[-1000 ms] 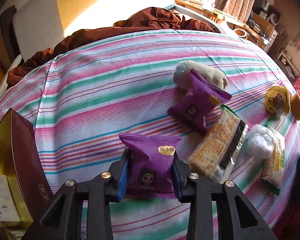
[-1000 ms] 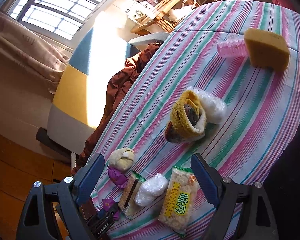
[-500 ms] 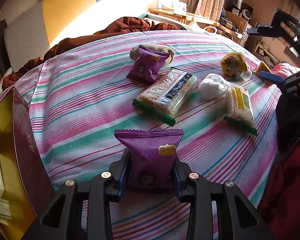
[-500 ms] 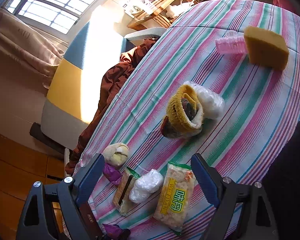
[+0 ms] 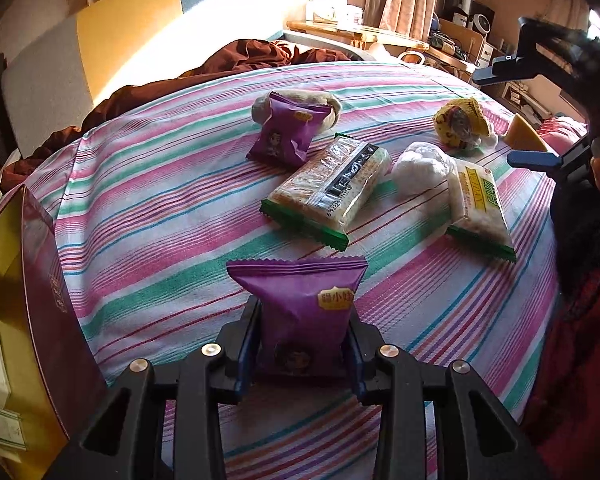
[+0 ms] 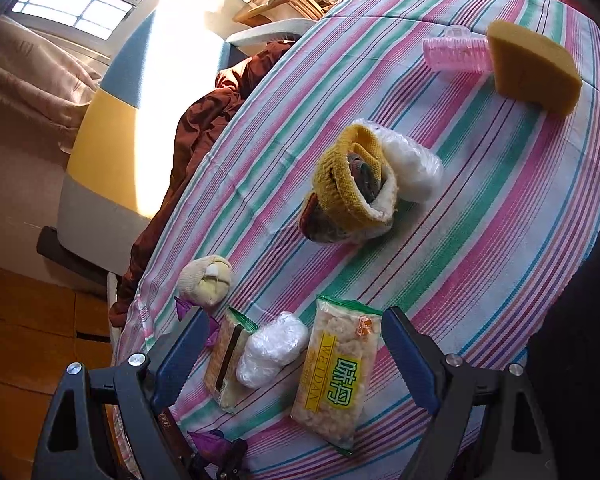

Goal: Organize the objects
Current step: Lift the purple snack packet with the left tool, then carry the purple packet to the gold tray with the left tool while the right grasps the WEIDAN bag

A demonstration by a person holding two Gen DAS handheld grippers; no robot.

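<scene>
My left gripper (image 5: 300,344) is shut on a purple snack packet (image 5: 300,300), held upright above the striped tablecloth (image 5: 160,208). A second purple packet (image 5: 286,130) leans on a beige sock roll (image 5: 324,100) farther back. A cracker pack (image 5: 332,184), a white plastic bundle (image 5: 420,168) and a WEIDAN snack bag (image 5: 478,204) lie to the right. My right gripper (image 6: 296,356) hangs open above the WEIDAN bag (image 6: 338,376) and the white bundle (image 6: 272,348), touching neither. Its blue fingers (image 5: 534,158) show at the right edge of the left wrist view.
A maroon and gold box (image 5: 32,300) stands open at the left, holding small white cartons. A yellow knit sock roll (image 6: 352,184), a pink bottle (image 6: 456,54) and a yellow sponge (image 6: 534,66) lie farther along the table. Brown cloth (image 5: 220,68) hangs off the far edge.
The left gripper carried the purple packet back and leftward, so the table items now lie farther off to the right. The right gripper tilted slightly.
</scene>
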